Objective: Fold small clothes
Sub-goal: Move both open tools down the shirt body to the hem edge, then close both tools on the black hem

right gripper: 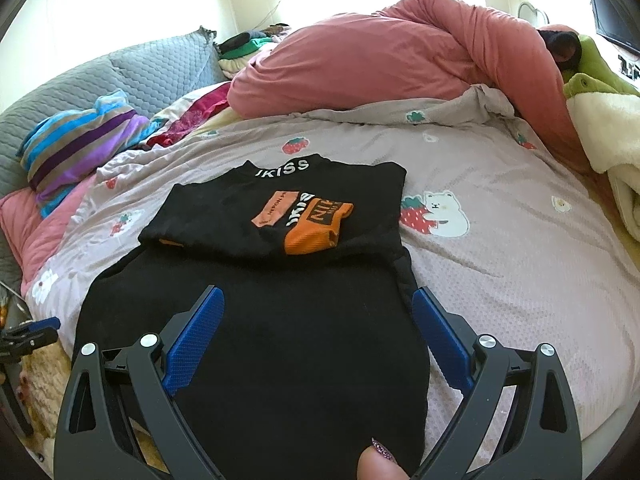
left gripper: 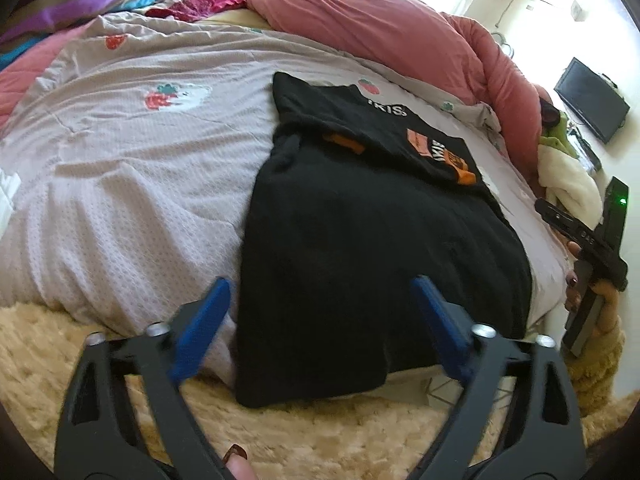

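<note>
A black top (left gripper: 360, 240) (right gripper: 280, 340) lies flat on the strawberry-print bedcover (left gripper: 140, 168) (right gripper: 500, 264). Its sleeves are folded across the chest, with an orange cuff (right gripper: 316, 228) on top and white lettering at the collar (right gripper: 282, 167). My left gripper (left gripper: 320, 280) is open just above the top's near left hem, one blue finger (left gripper: 208, 320) over the bedcover and the other over the cloth. My right gripper (right gripper: 318, 292) is open too, low over the lower right part of the top. Neither pair of pads presses on the fabric. Each gripper shows at the edge of the other's view.
A bunched pink duvet (right gripper: 400, 52) lies along the far side of the bed. A striped pillow (right gripper: 80, 140) and a grey quilted headboard (right gripper: 140, 68) are at the far left. A fluffy beige throw (left gripper: 60, 360) covers the near edge. A white and green blanket (right gripper: 608, 128) is at the right.
</note>
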